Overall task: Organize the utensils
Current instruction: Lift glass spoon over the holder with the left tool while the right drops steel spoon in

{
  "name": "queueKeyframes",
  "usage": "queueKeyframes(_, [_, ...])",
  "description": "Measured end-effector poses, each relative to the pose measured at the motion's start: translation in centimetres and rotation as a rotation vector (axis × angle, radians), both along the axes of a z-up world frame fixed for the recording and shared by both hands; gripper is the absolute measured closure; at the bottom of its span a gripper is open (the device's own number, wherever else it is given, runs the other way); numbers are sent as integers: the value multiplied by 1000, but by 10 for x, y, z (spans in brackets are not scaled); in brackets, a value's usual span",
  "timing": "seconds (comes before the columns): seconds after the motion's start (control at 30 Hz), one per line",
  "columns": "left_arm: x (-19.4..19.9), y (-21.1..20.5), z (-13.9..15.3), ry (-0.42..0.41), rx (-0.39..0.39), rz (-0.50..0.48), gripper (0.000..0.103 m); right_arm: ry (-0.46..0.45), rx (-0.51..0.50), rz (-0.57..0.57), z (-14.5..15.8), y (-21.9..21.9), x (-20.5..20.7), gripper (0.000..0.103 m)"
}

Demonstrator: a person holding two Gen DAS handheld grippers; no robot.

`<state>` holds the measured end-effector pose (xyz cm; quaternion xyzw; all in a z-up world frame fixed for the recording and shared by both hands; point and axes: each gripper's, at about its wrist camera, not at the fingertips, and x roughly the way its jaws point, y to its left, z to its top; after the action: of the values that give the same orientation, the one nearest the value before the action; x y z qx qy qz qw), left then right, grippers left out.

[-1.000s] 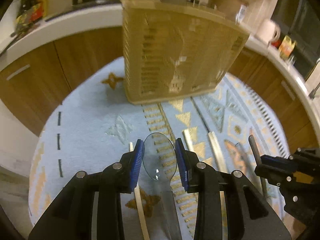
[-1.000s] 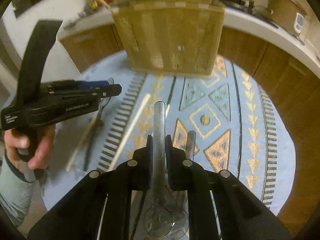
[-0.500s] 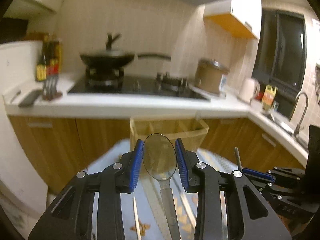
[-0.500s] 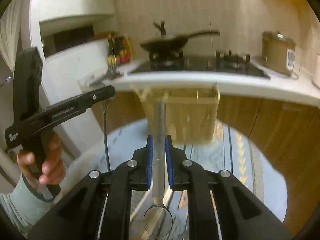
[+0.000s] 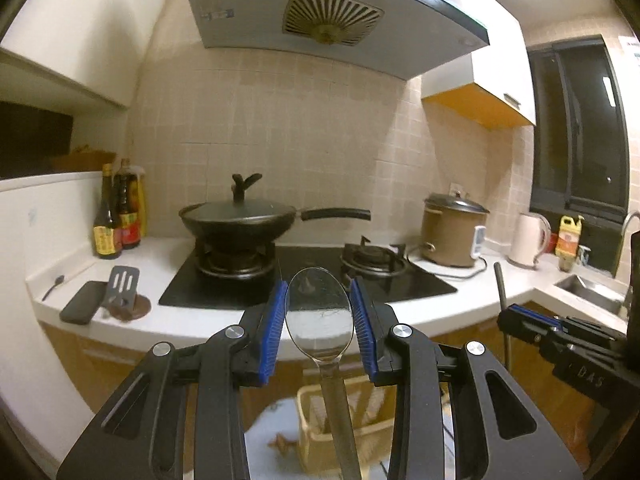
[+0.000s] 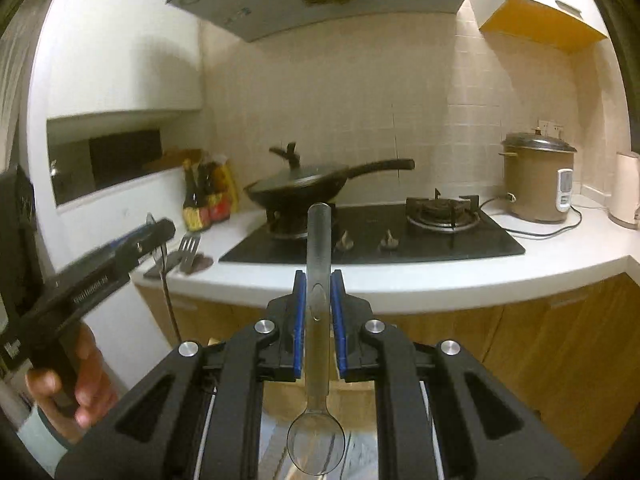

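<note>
My left gripper [image 5: 319, 322] is shut on the bowl of a metal spoon [image 5: 319, 316], bowl up and handle hanging down. My right gripper [image 6: 318, 312] is shut on the handle of a second metal spoon [image 6: 317, 264], handle up and bowl [image 6: 316, 446] hanging below. Both are lifted high and face the kitchen counter. A beige slatted utensil basket [image 5: 340, 424] stands far below on the patterned mat, partly hidden by my left fingers. The right gripper [image 5: 560, 344] shows at the left wrist view's right edge; the left gripper [image 6: 100, 264] shows at the right wrist view's left.
A white counter [image 5: 180, 320] holds a gas hob with a black wok [image 5: 238, 220], sauce bottles [image 5: 118, 212], a slotted spatula [image 5: 122, 284], a phone, a brown rice cooker [image 5: 454, 232] and a white kettle [image 5: 528, 240]. A sink [image 5: 588, 292] is at the right.
Both grippers have risen and tilted up from the mat with their spoons. The views went from the mat and basket to the stove and range hood.
</note>
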<state>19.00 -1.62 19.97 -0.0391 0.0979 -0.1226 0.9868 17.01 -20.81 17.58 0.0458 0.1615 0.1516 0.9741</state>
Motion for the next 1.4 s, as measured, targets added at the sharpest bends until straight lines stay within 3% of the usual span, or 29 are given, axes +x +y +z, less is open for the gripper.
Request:
queueKeyframes(0.2, [42,-5,-8,-12,-19,35,72,-43,0,-47,-5,-4,42,93])
queueKeyframes(0.57, [87,-19,-44,8,5,93,72,-65,-45,-95,-50,-7,103,93])
queueKeyframes(0.9, [97,-14,-62,31,-20,114,72,-91,-69,-103,-76,0,104,93])
queueKeyframes(1.07, [89,-18,-60,1,28,117,72,-86,-63,-108,-83,0,100,93])
queueKeyframes(1.4, [77,-15,-66,10,35,103,68,-82,-82,-110,-90,-2,71,92])
